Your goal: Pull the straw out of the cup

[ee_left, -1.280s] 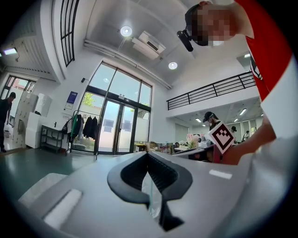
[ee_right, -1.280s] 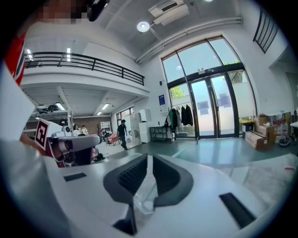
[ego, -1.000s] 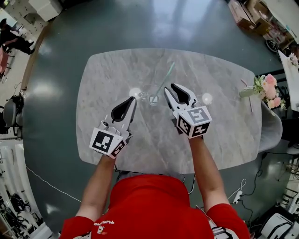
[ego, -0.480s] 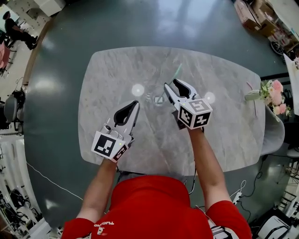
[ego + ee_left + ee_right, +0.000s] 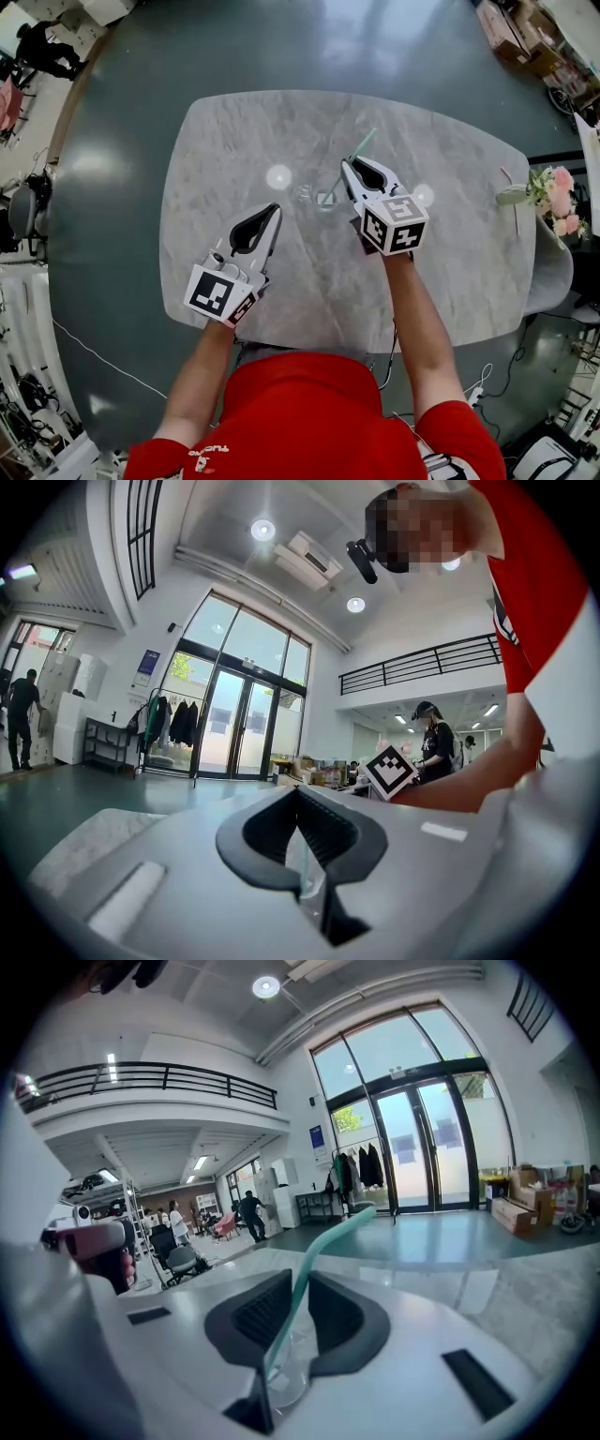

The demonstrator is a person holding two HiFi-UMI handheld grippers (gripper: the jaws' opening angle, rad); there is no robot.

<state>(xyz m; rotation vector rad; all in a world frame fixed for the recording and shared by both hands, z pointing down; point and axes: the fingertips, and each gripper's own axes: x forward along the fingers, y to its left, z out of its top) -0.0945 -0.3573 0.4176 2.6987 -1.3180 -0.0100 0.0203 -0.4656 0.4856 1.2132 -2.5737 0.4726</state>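
At the far left we see dark green floor [image 5: 103, 244] running wide around the rounded left edge of the pale marble bench [image 5: 216, 141]. Our left claw [image 5: 273, 212] hangs over the bench's near-left part with its tips pressed together. A faint glassy streak shows in the hollow behind them, and we cannot tell what it is. Bare marble lies between this claw and the cup [image 5: 325, 199], which stands near the middle of the bench, well apart from every edge. Just beside the cup on its left is a small clear thing [image 5: 305, 193] that we cannot make out. The green straw [image 5: 364, 143] stands in the cup and leans away to the upper right. Our right claw [image 5: 354, 165] reaches over the cup with its jaws closing. The straw runs up between them, and the pads look to touch it on both sides above the rim. Further right the marble runs bare to its right edge, where pink flowers [image 5: 553, 187] sit, and cardboard boxes [image 5: 506, 33] stand on the floor beyond. White lettering on our red shirt [image 5: 300, 412] is too small to read.
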